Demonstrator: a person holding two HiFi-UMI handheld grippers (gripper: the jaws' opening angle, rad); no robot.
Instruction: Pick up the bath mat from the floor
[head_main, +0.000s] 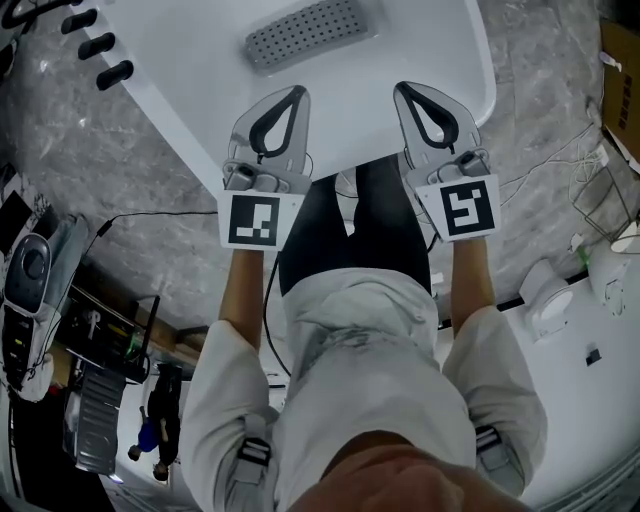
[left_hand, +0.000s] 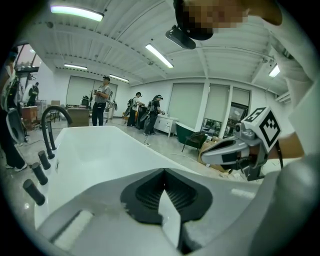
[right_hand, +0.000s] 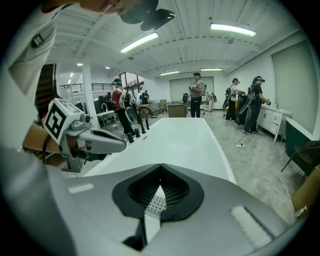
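Nothing of the pick-up is done yet, by my reading. The grey perforated rubber bath mat lies flat inside the white oval bathtub, on its bottom, not on the grey marbled floor around the bathtub. Nothing touches it.

The left claw is held above the bathtub's near end. Its jaws are closed tip to tip with nothing between them, as the left gripper view shows. The right claw is just beside it over the same end of the bathtub. Its jaws likewise meet at the tips and hold nothing. In the right gripper view, a dotted patch of the mat shows through the gap behind the closed tips, further into the bathtub.

The black tap knobs stand on the bathtub's rim on the left claw's side, well apart from the mat.

Everything remains: opening a claw, reaching further into the bathtub, gripping an edge of the mat, and lifting it clear.
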